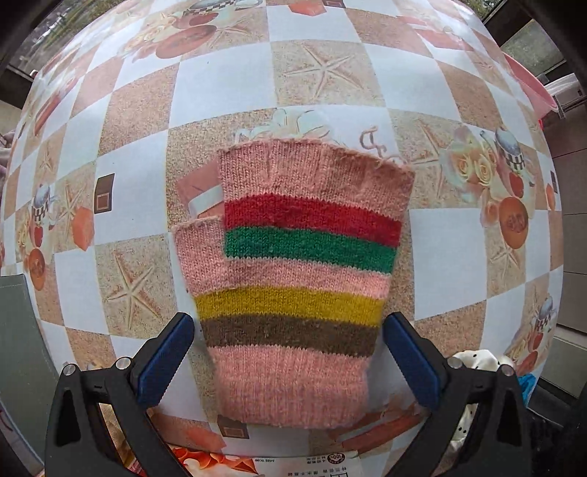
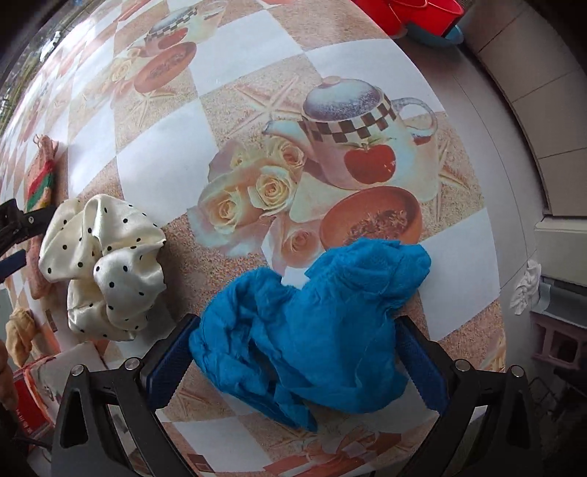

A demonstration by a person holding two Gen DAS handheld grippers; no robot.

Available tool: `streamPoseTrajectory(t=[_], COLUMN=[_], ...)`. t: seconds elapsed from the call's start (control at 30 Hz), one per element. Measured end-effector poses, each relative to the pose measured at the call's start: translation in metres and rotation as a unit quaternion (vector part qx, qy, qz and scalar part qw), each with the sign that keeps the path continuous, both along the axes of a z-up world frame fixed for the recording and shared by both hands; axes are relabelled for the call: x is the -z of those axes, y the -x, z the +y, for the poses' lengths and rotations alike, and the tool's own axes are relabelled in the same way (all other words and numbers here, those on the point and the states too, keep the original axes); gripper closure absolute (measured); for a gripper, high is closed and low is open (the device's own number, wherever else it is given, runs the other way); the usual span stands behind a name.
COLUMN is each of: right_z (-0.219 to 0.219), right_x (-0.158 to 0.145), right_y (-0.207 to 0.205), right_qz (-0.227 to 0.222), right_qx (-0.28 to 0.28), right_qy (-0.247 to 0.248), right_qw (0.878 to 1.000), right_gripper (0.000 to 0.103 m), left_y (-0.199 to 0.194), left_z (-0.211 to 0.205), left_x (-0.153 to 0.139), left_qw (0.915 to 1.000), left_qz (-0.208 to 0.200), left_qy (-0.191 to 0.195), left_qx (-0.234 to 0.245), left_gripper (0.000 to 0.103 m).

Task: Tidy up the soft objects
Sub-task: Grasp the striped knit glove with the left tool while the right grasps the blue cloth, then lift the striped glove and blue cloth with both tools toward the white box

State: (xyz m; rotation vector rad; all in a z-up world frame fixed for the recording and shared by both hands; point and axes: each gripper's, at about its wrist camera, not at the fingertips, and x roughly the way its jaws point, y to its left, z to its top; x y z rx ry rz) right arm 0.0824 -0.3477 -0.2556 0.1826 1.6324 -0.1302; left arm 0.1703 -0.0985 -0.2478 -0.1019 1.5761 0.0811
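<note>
A pink knitted fingerless glove (image 1: pixel 301 271) with red, green, yellow and brown stripes lies flat on the patterned tablecloth (image 1: pixel 205 91). My left gripper (image 1: pixel 290 352) stands open, its blue pads on either side of the glove's cuff end and apart from it. In the right wrist view a crumpled blue cloth (image 2: pixel 312 330) lies on the table between the open fingers of my right gripper (image 2: pixel 297 356). A cream polka-dot satin cloth (image 2: pixel 104 264) sits bunched to its left. The striped glove (image 2: pixel 40 183) and the left gripper show at that view's far left edge.
A pink basin (image 1: pixel 528 84) stands beyond the table's far right edge. Red and blue tubs (image 2: pixel 422 14) sit off the table's far side. A yellowish small cloth (image 2: pixel 20 334) and a red box (image 2: pixel 29 407) lie at the near left. The table edge curves close on the right.
</note>
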Motion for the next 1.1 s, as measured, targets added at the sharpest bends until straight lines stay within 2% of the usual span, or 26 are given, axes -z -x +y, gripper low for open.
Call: streamPoseTrajectory(t=[0.33,0.53,0.63,0.7,0.73,0.8,0.9,1.1], right_z=[-0.006,0.001,0.008,0.018,0.02,0.026,0.026,0.014], right_x=[-0.003,0.0,0.0,-0.006,-0.009,-0.016,-0.02,-0.033], right_y=[0.0,-0.008,-0.005,-0.001,-0.001,-0.001,-0.003,0.003], right_qz=[0.007,0.015,0.016,0.012,0.01,0.004,0.006,0.009], right_qx=[0.001,-0.014,-0.027,-0.041,-0.05,-0.064,-0.06,-0.027], right_qy=[-0.002,-0.002,0.006,0.007,0.007,0.009,0.01,-0.005], right_qw=[1.0,1.0,0.999,0.999,0.999,0.998,0.998,1.0], right_gripper=[0.0,0.0,0.004,0.02,0.027,0.057,0.078,0.079], left_y=[-0.001,-0.012,-0.019,-0.017,-0.016,-0.015,-0.01,0.01], left_z=[0.006,0.004,-0.011,-0.018,-0.02,-0.022,-0.023,-0.025], left_x=[0.0,0.001,-0.008,-0.014,-0.016,-0.02,-0.032,-0.077], left_qw=[0.9993,0.9992,0.9997,0.9996,0.9995,0.9994,0.999,0.996], left_qz=[-0.008,0.014,0.005,0.002,0.003,0.003,-0.004,-0.048], left_qy=[-0.005,-0.012,-0.025,-0.024,-0.026,-0.013,-0.001,0.028], left_qx=[-0.037,-0.037,-0.007,0.013,0.02,0.031,0.045,0.07], left_gripper=[0.0,0.0,0.016,0.045,0.053,0.078,0.083,0.083])
